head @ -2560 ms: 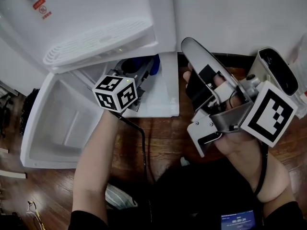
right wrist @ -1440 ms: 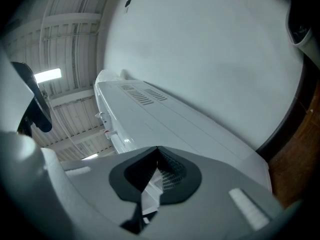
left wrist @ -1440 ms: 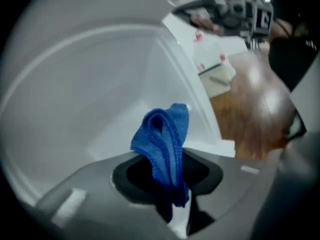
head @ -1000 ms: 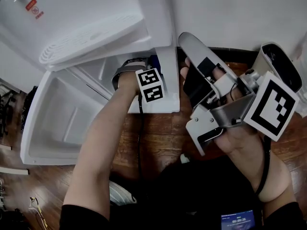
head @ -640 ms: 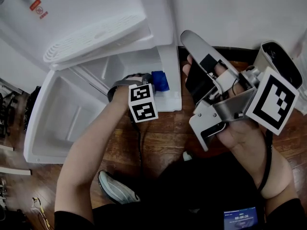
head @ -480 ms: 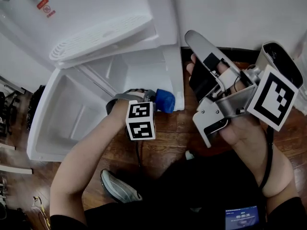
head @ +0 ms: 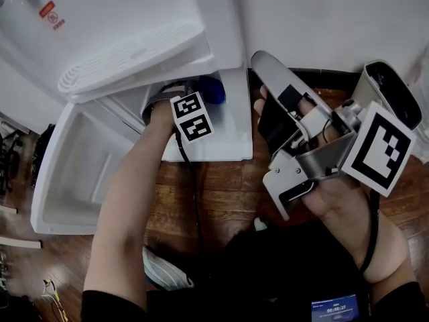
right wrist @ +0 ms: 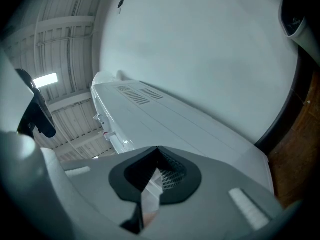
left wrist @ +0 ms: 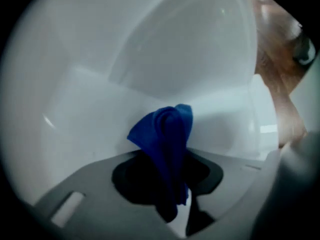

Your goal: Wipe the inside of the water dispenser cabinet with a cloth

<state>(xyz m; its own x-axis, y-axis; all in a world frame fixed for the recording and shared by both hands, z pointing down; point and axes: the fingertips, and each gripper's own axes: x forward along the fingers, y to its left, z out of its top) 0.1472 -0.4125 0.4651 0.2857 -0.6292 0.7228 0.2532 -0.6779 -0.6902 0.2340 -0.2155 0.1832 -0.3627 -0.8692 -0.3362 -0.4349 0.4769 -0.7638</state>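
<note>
The white water dispenser (head: 127,25) stands with its lower cabinet (head: 231,129) open. My left gripper (head: 201,94) reaches into the cabinet from the front, its marker cube (head: 188,117) just outside. It is shut on a blue cloth (head: 210,87). In the left gripper view the cloth (left wrist: 165,129) hangs bunched between the left gripper's (left wrist: 175,184) shut jaws, against the white inner wall (left wrist: 100,119). My right gripper (head: 260,60) is held up at the right, away from the cabinet, shut and empty. The right gripper (right wrist: 156,151) looks along the dispenser's side (right wrist: 190,129).
The cabinet door (head: 74,173) hangs open to the left. Above the cabinet juts the ribbed drip tray (head: 127,62). Brown wooden floor (head: 221,186) lies in front, with a shoe (head: 164,270) below my left arm. A white wall (head: 322,19) rises behind the right gripper.
The left gripper drew the cloth back to the cabinet's front edge, then pushed in again; it now sits deeper under the drip tray. The right gripper has kept still.
</note>
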